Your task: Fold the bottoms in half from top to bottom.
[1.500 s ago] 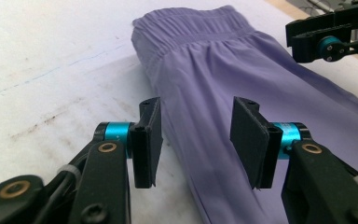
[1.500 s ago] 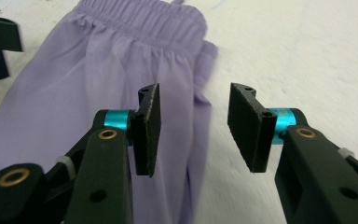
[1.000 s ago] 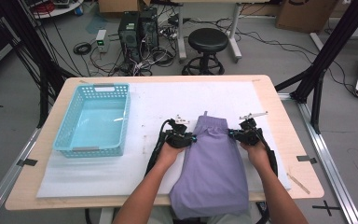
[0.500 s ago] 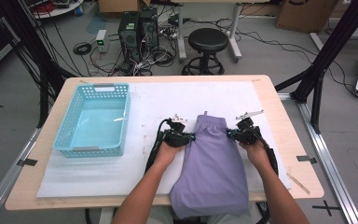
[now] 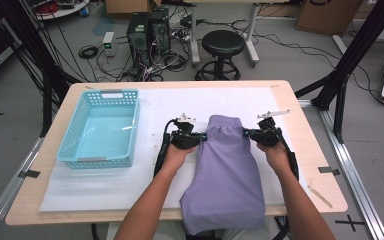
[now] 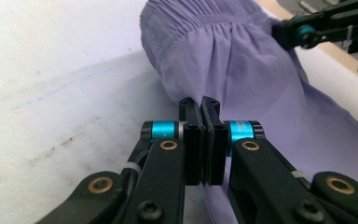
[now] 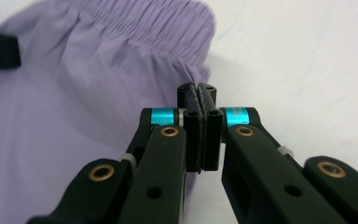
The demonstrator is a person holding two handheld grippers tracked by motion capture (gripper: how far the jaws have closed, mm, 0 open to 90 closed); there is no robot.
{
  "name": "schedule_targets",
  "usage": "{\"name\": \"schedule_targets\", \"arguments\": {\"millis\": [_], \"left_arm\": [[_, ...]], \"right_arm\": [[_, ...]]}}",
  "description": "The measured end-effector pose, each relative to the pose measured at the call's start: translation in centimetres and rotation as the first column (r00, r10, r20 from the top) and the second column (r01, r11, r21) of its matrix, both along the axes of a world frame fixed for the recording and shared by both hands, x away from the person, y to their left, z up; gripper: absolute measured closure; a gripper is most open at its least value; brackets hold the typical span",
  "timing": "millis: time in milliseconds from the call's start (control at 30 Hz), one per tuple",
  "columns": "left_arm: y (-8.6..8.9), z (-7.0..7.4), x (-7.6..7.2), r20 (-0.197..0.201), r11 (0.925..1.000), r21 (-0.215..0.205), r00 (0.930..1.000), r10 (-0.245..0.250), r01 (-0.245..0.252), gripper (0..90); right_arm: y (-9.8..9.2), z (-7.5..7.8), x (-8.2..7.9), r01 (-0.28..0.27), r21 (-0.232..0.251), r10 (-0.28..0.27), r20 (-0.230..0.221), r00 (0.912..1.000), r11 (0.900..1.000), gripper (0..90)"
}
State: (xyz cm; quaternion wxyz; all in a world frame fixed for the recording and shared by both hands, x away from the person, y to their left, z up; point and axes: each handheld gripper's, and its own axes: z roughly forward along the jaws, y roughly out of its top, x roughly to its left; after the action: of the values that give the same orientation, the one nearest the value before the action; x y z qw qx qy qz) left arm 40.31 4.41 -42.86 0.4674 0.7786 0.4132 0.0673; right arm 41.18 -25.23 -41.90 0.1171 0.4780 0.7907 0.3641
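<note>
A purple garment [image 5: 225, 170] with a gathered elastic waistband lies on the white sheet, waistband toward the far side, its lower end hanging over the table's near edge. My left gripper [image 5: 202, 136] is shut on the garment's left edge just below the waistband; in the left gripper view its jaws [image 6: 200, 105] are pressed together at the cloth [image 6: 242, 60]. My right gripper [image 5: 247, 133] is shut on the right edge at the same height, with its jaws [image 7: 196, 93] together at the cloth [image 7: 74, 93]. Each gripper view shows the other gripper across the garment.
A light blue plastic basket [image 5: 72, 131] stands on the left part of the table, nothing visible in it. A white sheet [image 5: 155, 105] covers most of the wooden table [image 5: 300, 115]. Beyond the table are a black stool [image 5: 223, 45], computer cases and cables on the floor.
Both grippers and the garment's waistband end have shifted slightly toward the far side of the table. The basket has stayed in place.
</note>
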Motion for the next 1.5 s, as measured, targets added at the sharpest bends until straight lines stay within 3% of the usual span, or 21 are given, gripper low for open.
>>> {"name": "schedule_targets", "arguments": {"millis": [67, 167, 267, 300, 333, 367, 433, 533, 633, 733, 900, 1067, 1133, 1367, 1500], "left_arm": [[-0.2, -0.4, 0.0, -0.023, 0.999, 0.045, 0.9997, 0.003, -0.002, 87.9], [-0.4, -0.6, 0.0, -0.026, 0.9974, 0.072, 0.9997, 0.004, -0.002, 87.9], [-0.4, -0.6, 0.0, -0.026, 0.9971, 0.077, 0.9996, 0.007, -0.005, 87.9], [-0.3, -0.6, 0.0, -0.028, 0.9967, 0.08, 0.9996, 0.009, -0.006, 87.9], [-0.3, -0.6, 0.0, -0.031, 0.9965, 0.083, 0.9995, 0.01, -0.007, 87.9], [-0.2, -0.6, 0.0, -0.032, 0.9965, 0.083, 0.9994, 0.011, -0.008, 87.9], [-0.1, -0.6, 0.0, -0.033, 0.9966, 0.081, 0.9994, 0.012, -0.009, 87.9], [0.2, -0.2, 0.1, -0.012, 0.9993, 0.03, 0.9996, 0.025, -0.024, 87.9], [0.5, 0.5, 0.1, 0.031, 0.9988, -0.031, 0.9987, 0.04, -0.039, 87.9], [0.7, 1.2, 0.2, 0.073, 0.9975, -0.059, 0.9964, 0.042, -0.038, 87.9], [0.8, 1.2, -0.3, 0.07, 0.9988, -0.049, 0.9975, 0.009, -0.005, 87.9], [1.5, 1.3, -1.6, 0.076, 0.9972, -0.069, 0.9969, -0.023, 0.028, 87.8], [1.6, 1.4, -2.3, 0.071, 0.9961, -0.07, 0.9963, -0.048, 0.053, 87.6], [2.0, 1.4, -5.6, 0.111, 0.9898, -0.079, 0.9878, -0.109, 0.118, 87.4], [2.2, 1.1, -7.4, 0.125, 0.983, -0.105, 0.9827, -0.137, 0.151, 87.3]], "right_arm": [[0.4, -0.7, 0.3, 0.005, -0.026, -0.006, -0.027, 0.9996, 1.0, 64.2], [1.6, -1.6, 0.6, -0.02, -0.114, 0.017, -0.024, 0.9996, 0.993, 59.4], [2.3, -1.9, 0.7, -0.009, -0.163, 0.008, -0.006, 1.0, 0.987, 65.1], [2.4, -1.9, 0.8, -0.003, -0.161, 0.002, -0.009, 1.0, 0.987, 70.6], [2.3, -1.9, 0.8, -0.008, -0.156, 0.006, -0.014, 0.9999, 0.988, 85.5], [2.3, -1.9, 0.8, -0.038, -0.128, 0.034, -0.033, 0.9989, 0.991, 88.6], [2.7, -1.7, 0.5, -0.046, -0.168, 0.044, -0.02, 0.9988, 0.985, 90.0], [1.9, -1.4, 0.8, -0.038, -0.092, 0.035, -0.033, 0.9988, 0.995, 90.0], [1.1, -0.4, 0.6, -0.022, -0.05, 0.024, 0.044, 0.9988, 0.999, 90.0], [0.4, 0.3, 0.5, -0.017, 0.013, 0.016, 0.101, 0.9948, 1.0, 90.0], [0.2, 0.6, 0.0, -0.044, 0.022, 0.041, 0.124, 0.9915, 0.999, 90.0], [-0.1, 1.0, -1.6, -0.085, 0.052, 0.077, 0.146, 0.9863, 0.995, 90.0], [-0.3, 0.9, -2.4, -0.096, 0.072, 0.085, 0.149, 0.9853, 0.993, 90.0], [-0.8, 1.3, -5.8, -0.131, 0.088, 0.114, 0.178, 0.9774, 0.987, 90.0], [-1.0, 1.5, -7.8, -0.148, 0.084, 0.13, 0.188, 0.9735, 0.985, 90.0]]}}
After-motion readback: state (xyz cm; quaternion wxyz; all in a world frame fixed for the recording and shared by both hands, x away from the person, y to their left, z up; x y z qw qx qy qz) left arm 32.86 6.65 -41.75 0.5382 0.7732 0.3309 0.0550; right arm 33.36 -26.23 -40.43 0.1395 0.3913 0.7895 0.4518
